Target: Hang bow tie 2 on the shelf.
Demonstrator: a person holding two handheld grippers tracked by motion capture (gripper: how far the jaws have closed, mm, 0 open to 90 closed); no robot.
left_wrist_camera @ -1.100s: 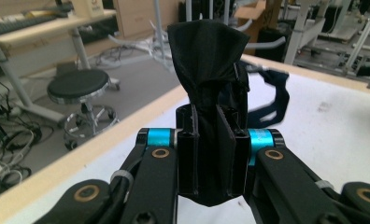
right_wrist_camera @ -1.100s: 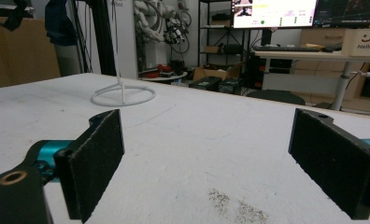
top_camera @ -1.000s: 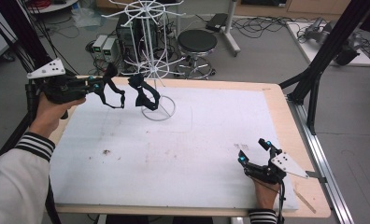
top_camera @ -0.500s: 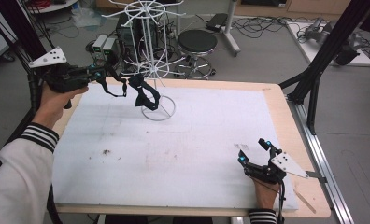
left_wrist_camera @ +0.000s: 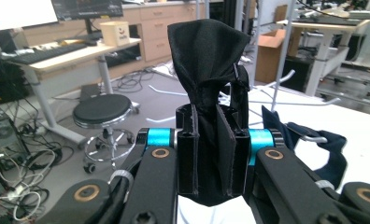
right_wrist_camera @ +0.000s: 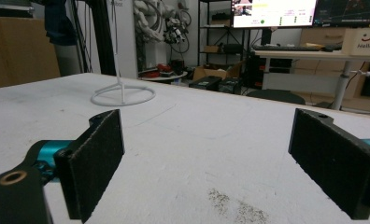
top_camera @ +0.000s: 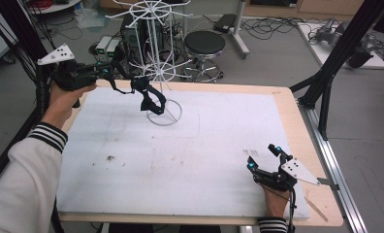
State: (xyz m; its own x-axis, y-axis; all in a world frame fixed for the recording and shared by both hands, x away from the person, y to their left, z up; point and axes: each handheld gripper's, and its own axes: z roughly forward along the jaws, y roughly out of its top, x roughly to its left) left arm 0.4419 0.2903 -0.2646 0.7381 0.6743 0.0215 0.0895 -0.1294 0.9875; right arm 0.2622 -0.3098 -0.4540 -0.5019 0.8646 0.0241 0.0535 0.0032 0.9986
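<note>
A black fabric piece (top_camera: pixel 151 99) hangs from my left gripper (top_camera: pixel 128 83) at the far left of the table, just in front of the white wire rack (top_camera: pixel 153 43). In the left gripper view the jaws are shut on the fabric (left_wrist_camera: pixel 206 51), which bunches up above the pads while a strap trails off to the right. The hanging end sits over the rack's ring base (top_camera: pixel 165 112). My right gripper (top_camera: pixel 264 158) rests near the front right edge of the white table (top_camera: pixel 219 141), open with nothing between its pads (right_wrist_camera: pixel 99 154). The rack's base (right_wrist_camera: pixel 122 95) lies far ahead of it.
A black stool (top_camera: pixel 204 43) and computer boxes with cables stand on the floor behind the table. A black frame strut (top_camera: pixel 326 82) rises at the right edge. Small dark specks (top_camera: pixel 110 158) mark the white sheet.
My left hand has lifted a little and shifted toward the rack with the fabric still in its jaws. The right gripper has stayed where it was.
</note>
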